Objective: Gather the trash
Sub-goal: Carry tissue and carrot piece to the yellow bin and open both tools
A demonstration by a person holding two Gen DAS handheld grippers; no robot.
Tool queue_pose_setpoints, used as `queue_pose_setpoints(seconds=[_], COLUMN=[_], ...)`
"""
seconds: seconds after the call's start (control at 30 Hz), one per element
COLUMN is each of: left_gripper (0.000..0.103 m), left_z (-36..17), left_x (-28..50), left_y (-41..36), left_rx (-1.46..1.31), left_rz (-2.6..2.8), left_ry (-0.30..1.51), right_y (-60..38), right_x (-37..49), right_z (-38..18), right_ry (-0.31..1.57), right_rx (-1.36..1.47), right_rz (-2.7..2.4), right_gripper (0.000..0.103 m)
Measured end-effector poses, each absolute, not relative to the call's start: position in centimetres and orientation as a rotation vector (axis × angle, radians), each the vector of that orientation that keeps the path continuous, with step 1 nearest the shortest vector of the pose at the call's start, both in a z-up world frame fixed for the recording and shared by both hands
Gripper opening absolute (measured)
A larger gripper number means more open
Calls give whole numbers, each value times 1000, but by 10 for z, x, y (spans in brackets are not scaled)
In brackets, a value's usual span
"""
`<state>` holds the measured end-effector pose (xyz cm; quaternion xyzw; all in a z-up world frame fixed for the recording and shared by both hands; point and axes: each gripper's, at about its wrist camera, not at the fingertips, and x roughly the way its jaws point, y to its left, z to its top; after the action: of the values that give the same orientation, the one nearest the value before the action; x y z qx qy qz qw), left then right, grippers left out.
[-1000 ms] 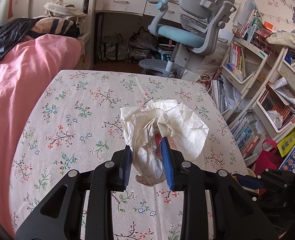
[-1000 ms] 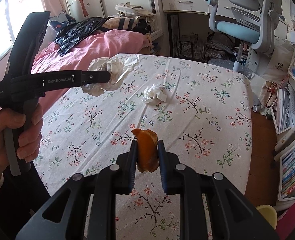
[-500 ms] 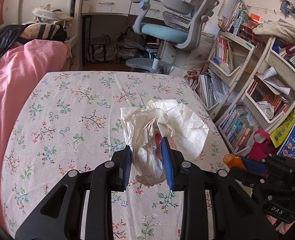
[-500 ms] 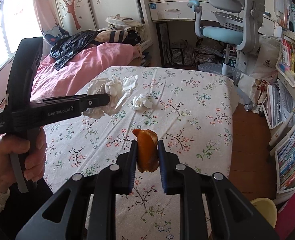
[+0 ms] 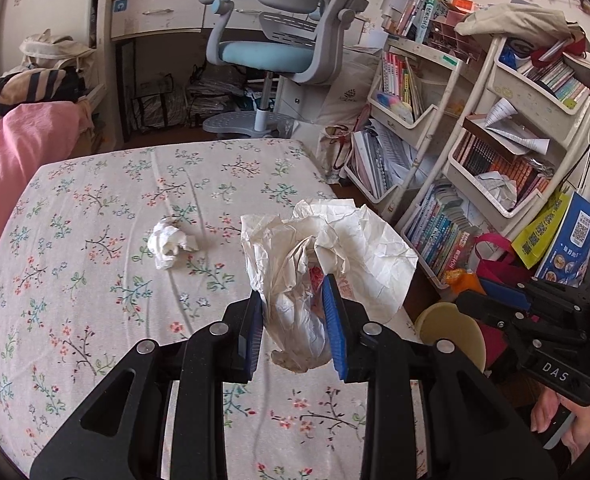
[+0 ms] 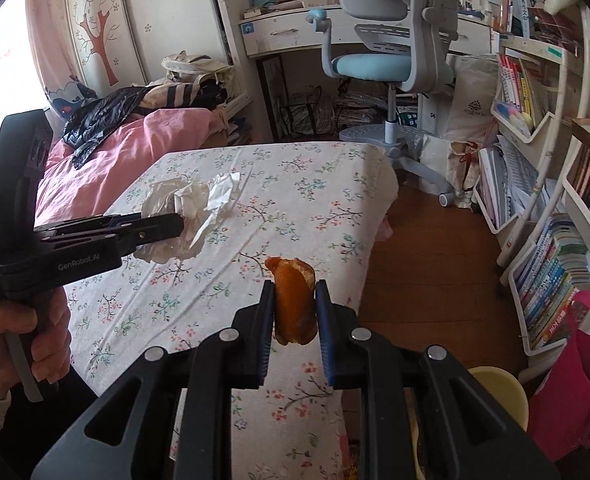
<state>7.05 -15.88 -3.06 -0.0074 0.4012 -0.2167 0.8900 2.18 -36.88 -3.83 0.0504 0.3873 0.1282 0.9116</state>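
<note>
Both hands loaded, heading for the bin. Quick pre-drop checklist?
1. Left gripper shut on crumpled paper: ok.
2. Right gripper shut on orange peel: ok.
3. Yellow bin in sight beside the bed: ok.
4. Bin opening clear: cannot tell, mostly hidden by the grippers.
5. Peel directly over the bin: not ok, it hangs over the bed edge.
6. Bed cleared: not ok, small paper wad remains.
</note>
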Motion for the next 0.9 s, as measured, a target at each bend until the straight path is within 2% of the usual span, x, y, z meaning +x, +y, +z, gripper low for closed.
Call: queue_pose_setpoints(seconds=[0.9], left_gripper=[26], left_z=[-64], left_x=[19], left_y=[-351], left_rx=[118], left_rz=[-710], left_ry=[922], right_y=[-513], right_x=[-18], right_z=[-99], right_ry=[975], right_rx=[266], right_rz=[-31], right_gripper=[22])
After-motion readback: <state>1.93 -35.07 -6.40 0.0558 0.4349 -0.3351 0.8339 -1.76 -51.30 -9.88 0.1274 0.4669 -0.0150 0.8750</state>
